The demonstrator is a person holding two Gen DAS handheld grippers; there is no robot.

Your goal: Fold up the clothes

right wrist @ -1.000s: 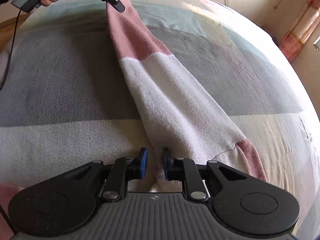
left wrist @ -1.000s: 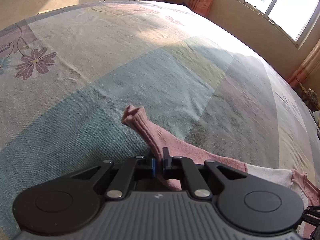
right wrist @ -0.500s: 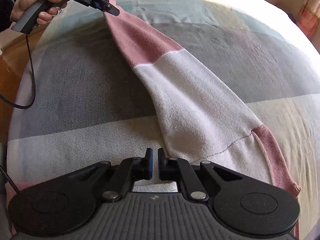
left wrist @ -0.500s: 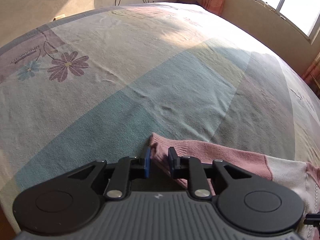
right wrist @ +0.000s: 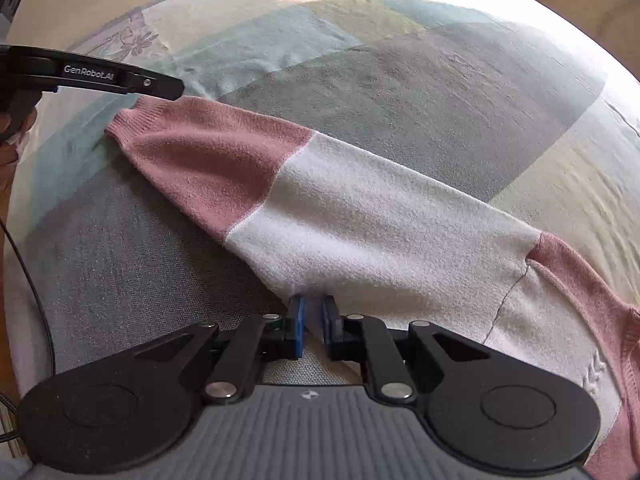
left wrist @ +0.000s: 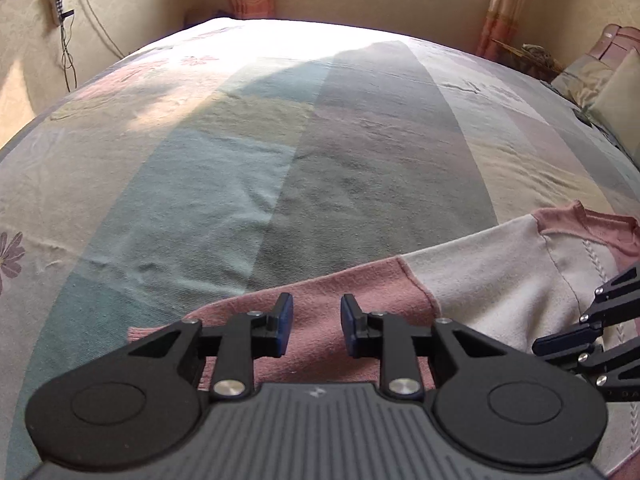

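Observation:
A pink and white sweater sleeve (right wrist: 360, 216) lies stretched flat on the bed, its pink cuff (right wrist: 132, 124) at the upper left and the shoulder seam at the lower right. My left gripper (left wrist: 316, 320) hovers over the pink end (left wrist: 320, 300) with its jaws opening and nothing pinched between them. In the right wrist view the left gripper (right wrist: 176, 90) sits just above the cuff. My right gripper (right wrist: 314, 320) pinches a ridge of the white part between its blue pads, and its jaws are starting to open. The right gripper (left wrist: 560, 344) also shows at the right edge of the left wrist view.
The bed sheet (left wrist: 320, 152) is patchwork in teal, grey and cream, sunlit at the far end. Pillows (left wrist: 616, 84) lie at the far right. A power strip with cables (left wrist: 58, 4) hangs on the left wall. A hand (right wrist: 8, 128) and a cable (right wrist: 44, 320) are at the left.
The left gripper let go of the pink cuff and spread its jaws; the sleeve now lies flat on the bed. Both grippers rolled. The right gripper's pads parted slightly.

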